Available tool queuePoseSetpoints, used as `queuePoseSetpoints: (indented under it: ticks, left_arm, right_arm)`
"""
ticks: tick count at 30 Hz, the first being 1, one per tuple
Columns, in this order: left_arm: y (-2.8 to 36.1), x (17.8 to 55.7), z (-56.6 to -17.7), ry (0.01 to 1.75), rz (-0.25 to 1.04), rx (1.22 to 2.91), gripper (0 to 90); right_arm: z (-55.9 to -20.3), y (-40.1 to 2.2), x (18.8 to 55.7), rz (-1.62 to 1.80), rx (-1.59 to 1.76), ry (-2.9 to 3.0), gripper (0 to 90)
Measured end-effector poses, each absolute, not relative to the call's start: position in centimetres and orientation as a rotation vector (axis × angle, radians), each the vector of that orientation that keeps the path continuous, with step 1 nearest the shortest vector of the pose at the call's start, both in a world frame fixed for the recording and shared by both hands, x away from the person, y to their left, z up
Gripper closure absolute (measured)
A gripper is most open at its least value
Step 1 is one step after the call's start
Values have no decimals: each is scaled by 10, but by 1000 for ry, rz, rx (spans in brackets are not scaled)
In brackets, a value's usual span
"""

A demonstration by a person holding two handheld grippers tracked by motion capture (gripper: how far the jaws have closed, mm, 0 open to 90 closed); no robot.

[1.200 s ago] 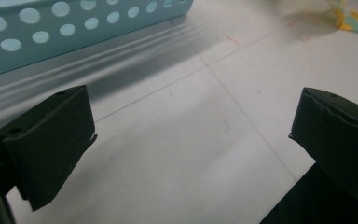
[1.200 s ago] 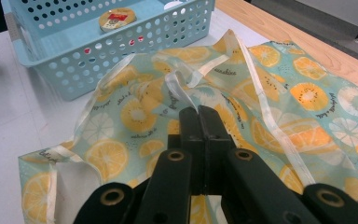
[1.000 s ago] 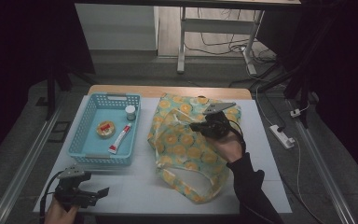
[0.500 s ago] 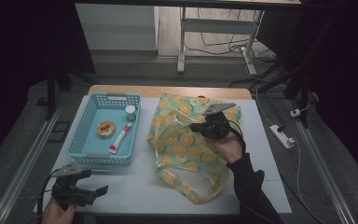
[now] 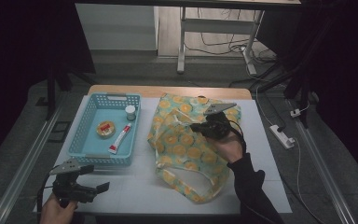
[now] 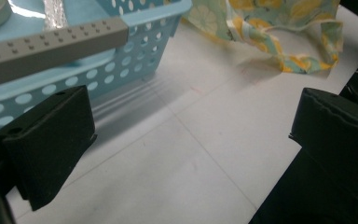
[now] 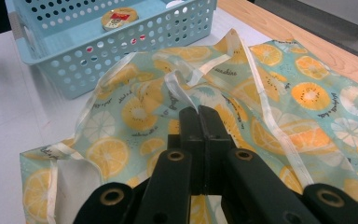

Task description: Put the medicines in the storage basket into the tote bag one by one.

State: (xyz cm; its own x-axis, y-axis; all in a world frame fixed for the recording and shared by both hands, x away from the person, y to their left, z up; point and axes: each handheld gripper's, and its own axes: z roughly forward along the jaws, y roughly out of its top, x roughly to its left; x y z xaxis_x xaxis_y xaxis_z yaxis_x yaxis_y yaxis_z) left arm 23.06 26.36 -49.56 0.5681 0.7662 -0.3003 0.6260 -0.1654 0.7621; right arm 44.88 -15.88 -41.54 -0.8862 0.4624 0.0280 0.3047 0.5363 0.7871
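The right gripper [image 7: 199, 112] pinches the bag [image 7: 279, 93] lying on the counter [image 5: 135, 186] beside the basket [image 5: 91, 140]; its print perhaps reads "sunshine". The left gripper [image 6: 191, 126] is spread.

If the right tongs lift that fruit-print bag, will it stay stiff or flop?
Probably flop: the fruit-print bag lies creased and rumpled on the table. It looks like thin, light cloth. The right tongs, shut on a fold beside the tape handle, would likely raise that part first.
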Motion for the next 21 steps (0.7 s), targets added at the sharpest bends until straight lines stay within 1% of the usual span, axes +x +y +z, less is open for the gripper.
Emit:
queuePoseSetpoints:
  ticks: [4,8,15,21]
  left_arm:
    - [264,233,-494,1119,173,1885,0]
    - [263,235,-493,1112,183,1908,0]
    - [266,239,-488,1135,169,1857,1]
    - [266,246,-485,1149,192,1874,2]
  right_arm:
    - [-414,-160,449,1280,655,2583,899]
    - [-413,-160,449,1284,654,2581,899]
    - [-414,-160,449,1285,655,2583,899]
    - [-414,-160,449,1285,654,2585,899]
